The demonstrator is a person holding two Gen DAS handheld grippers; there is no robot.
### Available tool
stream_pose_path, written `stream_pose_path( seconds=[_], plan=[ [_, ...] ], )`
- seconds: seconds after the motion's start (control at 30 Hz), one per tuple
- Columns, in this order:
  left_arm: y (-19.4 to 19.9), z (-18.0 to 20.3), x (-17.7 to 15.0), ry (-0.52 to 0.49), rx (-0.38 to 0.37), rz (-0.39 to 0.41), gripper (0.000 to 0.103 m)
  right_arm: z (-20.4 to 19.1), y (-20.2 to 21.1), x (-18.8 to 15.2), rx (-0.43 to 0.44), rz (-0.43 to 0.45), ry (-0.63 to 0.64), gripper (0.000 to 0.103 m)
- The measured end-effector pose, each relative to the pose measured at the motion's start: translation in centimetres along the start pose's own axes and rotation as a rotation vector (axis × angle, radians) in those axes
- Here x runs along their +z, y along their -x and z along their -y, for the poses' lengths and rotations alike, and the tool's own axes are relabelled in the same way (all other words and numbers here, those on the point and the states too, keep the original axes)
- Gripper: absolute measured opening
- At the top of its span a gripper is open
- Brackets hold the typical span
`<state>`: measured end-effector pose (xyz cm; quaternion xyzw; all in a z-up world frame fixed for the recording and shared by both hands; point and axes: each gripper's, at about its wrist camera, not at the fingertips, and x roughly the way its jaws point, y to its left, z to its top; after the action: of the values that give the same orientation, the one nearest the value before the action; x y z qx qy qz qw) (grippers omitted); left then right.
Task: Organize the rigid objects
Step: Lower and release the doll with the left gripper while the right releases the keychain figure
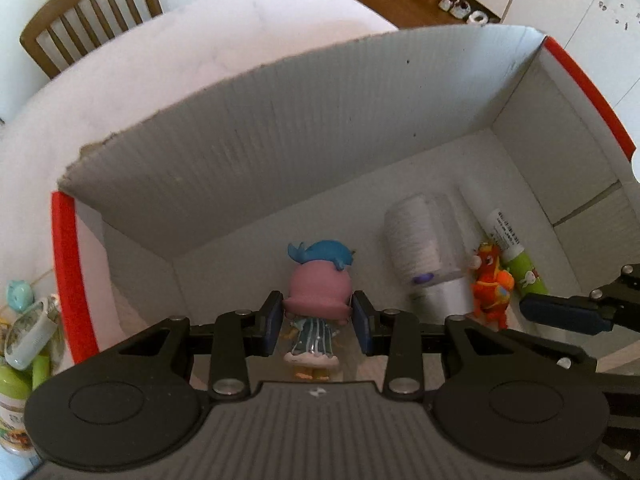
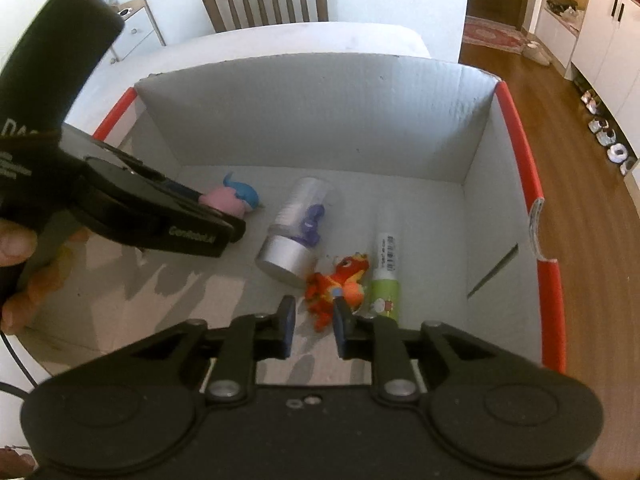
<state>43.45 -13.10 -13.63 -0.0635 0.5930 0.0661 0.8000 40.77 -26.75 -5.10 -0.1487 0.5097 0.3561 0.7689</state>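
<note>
A white cardboard box (image 1: 280, 140) with red edges stands on the table, and both grippers reach down into it. My left gripper (image 1: 317, 305) is shut on the pink head of a small figurine (image 1: 318, 280) with a blue fish on top, held upright just above the box floor. From the right wrist view the same figurine (image 2: 230, 200) shows at the left gripper's tips. My right gripper (image 2: 314, 307) stands slightly open over an orange dragon toy (image 2: 340, 280) that lies on the floor of the box (image 2: 320, 120), its pads not pressing on it.
A white bottle with a silver cap (image 2: 294, 228) and a white tube with a green cap (image 2: 386, 268) lie in the box beside the dragon. Outside the box's left wall are several small items, among them a pale blue figurine (image 1: 18, 294). A wooden chair (image 2: 264, 0) stands behind the table.
</note>
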Motion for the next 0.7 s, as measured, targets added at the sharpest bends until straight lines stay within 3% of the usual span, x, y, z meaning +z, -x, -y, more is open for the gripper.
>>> stream_pose_path(
  seconds=[0.27, 0.43, 0.7],
  plan=[
    [1.0, 0.1, -0.1, -0.007, -0.005, 0.009, 0.038, 0.7, 1.3, -0.1, 0.023, 0.02, -0.032, 0.032],
    [2.6, 0.6, -0.7, -0.013, -0.009, 0.043, 0.055, 1.0, 2.1, 0.2, 0.023, 0.042, -0.048, 0.036],
    [5.9, 0.9, -1.7, 0.009, -0.034, 0.12, 0.055, 0.5, 4.0, -0.2, 0.007, 0.096, -0.069, 0.05]
  ],
)
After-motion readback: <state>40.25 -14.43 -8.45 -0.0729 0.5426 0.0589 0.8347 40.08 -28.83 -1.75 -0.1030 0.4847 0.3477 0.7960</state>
